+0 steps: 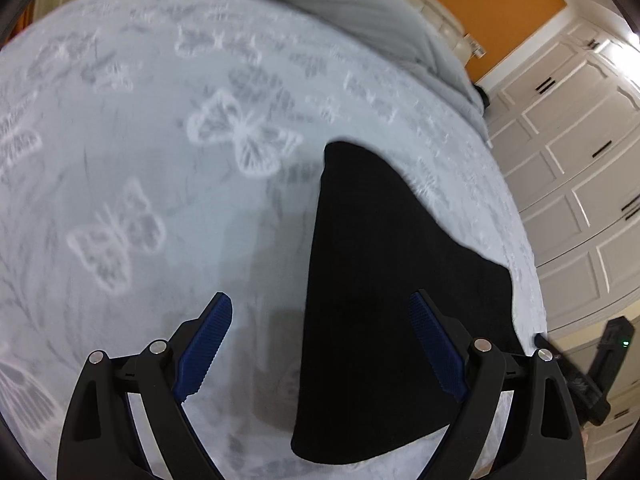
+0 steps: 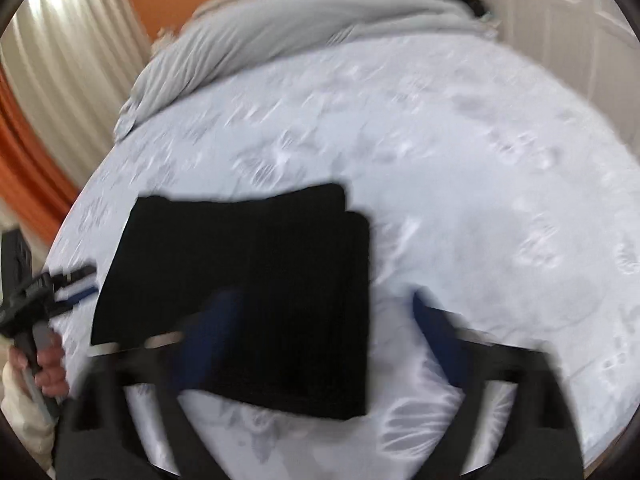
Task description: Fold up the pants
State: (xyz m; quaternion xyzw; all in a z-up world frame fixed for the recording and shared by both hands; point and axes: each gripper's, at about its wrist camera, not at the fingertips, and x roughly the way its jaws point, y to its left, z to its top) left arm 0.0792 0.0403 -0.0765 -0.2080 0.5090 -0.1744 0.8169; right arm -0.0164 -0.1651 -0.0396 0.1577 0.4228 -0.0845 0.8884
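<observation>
The black pants (image 1: 384, 292) lie folded into a compact stack on the pale butterfly-patterned bedspread (image 1: 160, 160). In the right wrist view the pants (image 2: 248, 280) form a roughly square bundle with layered edges at its far right corner. My left gripper (image 1: 320, 312) is open and empty above the bundle's left edge. My right gripper (image 2: 328, 308) is open and empty above the bundle's near right part; this view is motion-blurred. The left gripper (image 2: 74, 284) also shows at the left, beside the bundle, held by a hand.
A rumpled grey duvet (image 1: 360, 4) lies along the far side of the bed. White panelled wardrobe doors (image 1: 580, 152) stand to the right and an orange wall (image 1: 500, 12) behind. Curtains (image 2: 68, 52) hang at the left. The bed edge (image 1: 532, 280) runs close beside the pants.
</observation>
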